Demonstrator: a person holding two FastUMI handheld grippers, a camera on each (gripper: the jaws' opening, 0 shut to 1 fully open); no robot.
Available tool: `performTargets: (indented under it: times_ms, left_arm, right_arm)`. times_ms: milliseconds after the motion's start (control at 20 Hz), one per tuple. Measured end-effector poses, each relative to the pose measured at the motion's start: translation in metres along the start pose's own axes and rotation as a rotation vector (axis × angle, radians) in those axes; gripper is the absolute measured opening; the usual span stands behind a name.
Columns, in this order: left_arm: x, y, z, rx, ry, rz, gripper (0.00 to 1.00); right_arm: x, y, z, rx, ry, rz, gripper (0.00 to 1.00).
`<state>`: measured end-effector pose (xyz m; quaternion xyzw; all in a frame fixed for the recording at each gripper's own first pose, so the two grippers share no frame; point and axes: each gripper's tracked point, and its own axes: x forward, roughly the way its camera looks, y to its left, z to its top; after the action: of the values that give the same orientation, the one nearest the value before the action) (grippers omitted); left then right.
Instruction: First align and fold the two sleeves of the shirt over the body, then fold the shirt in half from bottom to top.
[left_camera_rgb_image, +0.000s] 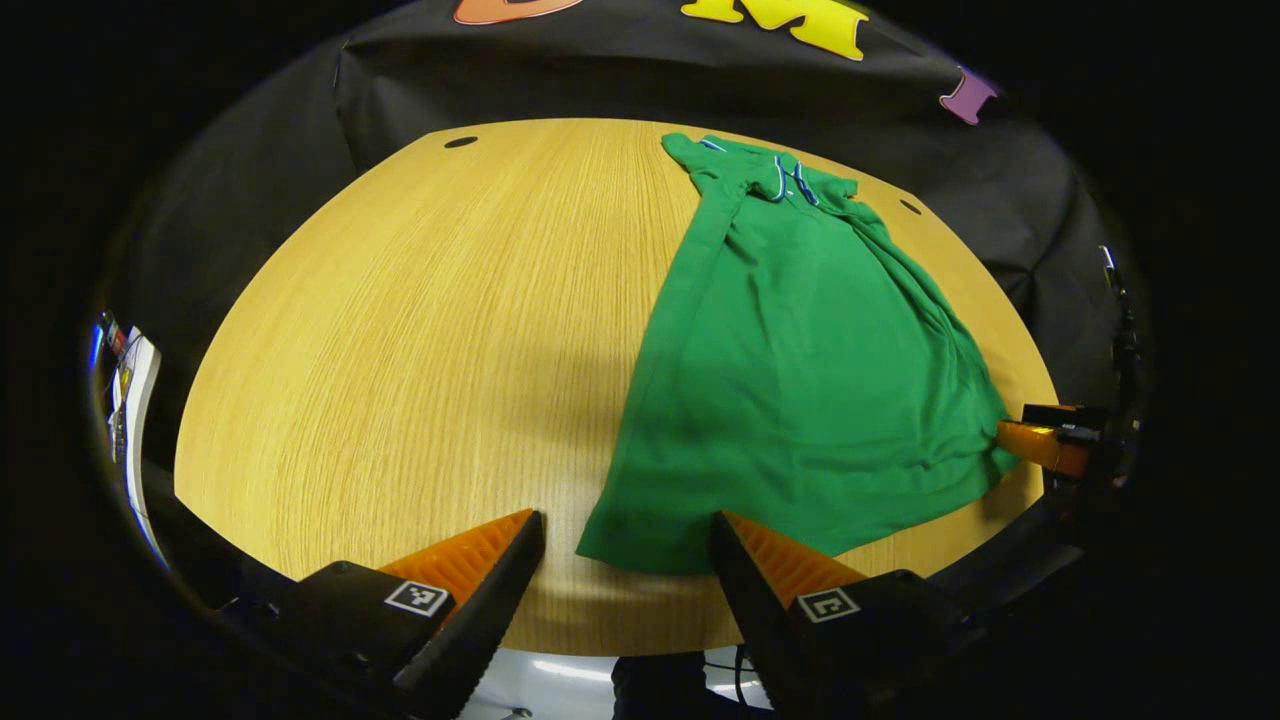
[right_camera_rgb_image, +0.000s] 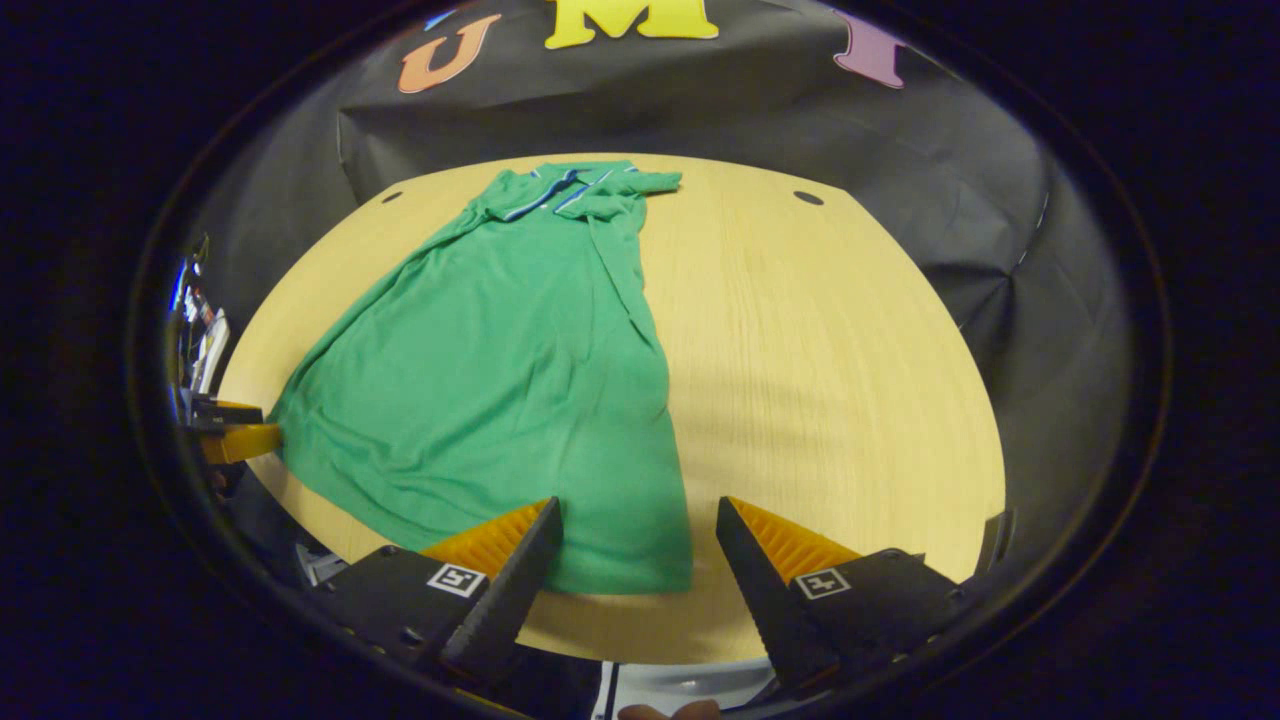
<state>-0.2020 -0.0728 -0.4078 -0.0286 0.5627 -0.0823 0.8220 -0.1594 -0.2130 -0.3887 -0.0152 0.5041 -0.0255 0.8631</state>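
The green shirt lies flat on the wooden tabletop, collar toward the black cloth wall and hem toward the near edge, its sleeves already lying in over the body. In the left gripper view the left gripper hangs just above the hem with its jaws spread wide, one hem corner sitting in the gap between them and nothing pinched; the shirt fills the side of the tabletop beyond that corner, and bare wood runs off the other way. That same view catches the right gripper far off at the shirt's other hem corner, its tip at the fabric edge, though I cannot tell from there how its jaws stand. The right gripper view settles it: the jaws are wide apart over the hem corner, holding nothing. It also shows the left gripper small at the shirt's far hem corner. Past the shirt's collar a round dark hole marks the tabletop near the wall; another hole shows in the left gripper view.
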Motion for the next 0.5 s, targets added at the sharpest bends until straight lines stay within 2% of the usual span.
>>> performTargets:
  times_ms: [200,300,350,400,450,500]
  left_arm:
    - [0.004,-0.001,0.000,0.058,0.013,0.024,1.00]
    - [0.003,-0.003,-0.001,0.046,0.032,0.026,1.00]
    - [0.002,-0.002,-0.003,0.035,0.039,0.026,1.00]
    - [-0.001,-0.004,-0.004,0.035,0.048,0.026,0.96]
    - [-0.001,-0.006,-0.004,0.039,0.055,0.021,0.93]
    - [0.001,-0.007,-0.004,0.038,0.060,0.016,0.84]
  right_arm:
    - [0.002,0.001,-0.007,-0.001,0.015,0.026,0.96]
    - [0.003,0.007,-0.009,0.004,0.017,0.047,0.94]
    - [0.002,0.007,-0.009,0.008,0.018,0.051,0.84]
    - [0.002,0.010,-0.010,0.003,0.024,0.052,0.84]
    - [0.001,0.014,-0.010,-0.004,0.030,0.063,0.70]
    - [0.001,0.019,-0.010,-0.019,0.033,0.068,0.60]
